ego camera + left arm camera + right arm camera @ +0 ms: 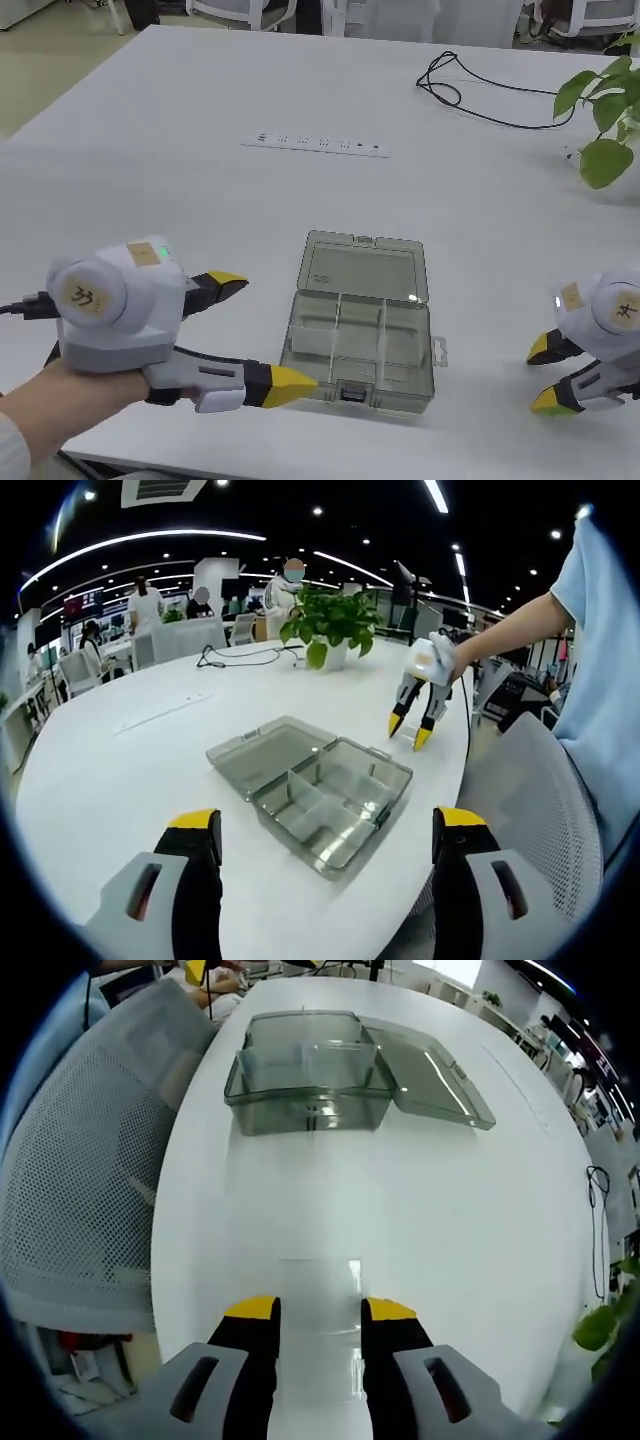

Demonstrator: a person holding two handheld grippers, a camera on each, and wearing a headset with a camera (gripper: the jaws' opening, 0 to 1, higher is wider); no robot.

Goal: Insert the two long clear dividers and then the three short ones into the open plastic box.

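The plastic box (400,395) lies open on the white table (150,200), its lid (365,265) folded flat on the far side of the box. In the head view, clear partitions (338,330) already split the box into compartments, though I cannot count them surely. My left gripper (268,330) hangs just off the box's left side with jaws spread wide and nothing in them. My right gripper (543,375) sits well off the box's right side. In the left gripper view, the box (395,790) lies ahead between my own parted jaws, and the right gripper (408,732) hovers beyond the box's far corner, tips down. In the right gripper view, my right gripper (320,1308) pinches a clear divider (320,1280) between its jaws. By its size I take it for one of the short ones. The box (310,1115) stands well ahead with its front wall facing me. To seat the divider well, I should bring it over the box standing on edge, square it to the partitions and line both ends up with the slots. Then I should lower it straight down without twisting. I would rest the left gripper against the box's wall so the light box cannot skate. I would grip gently, since thin clear plastic bows and may jump its slot.
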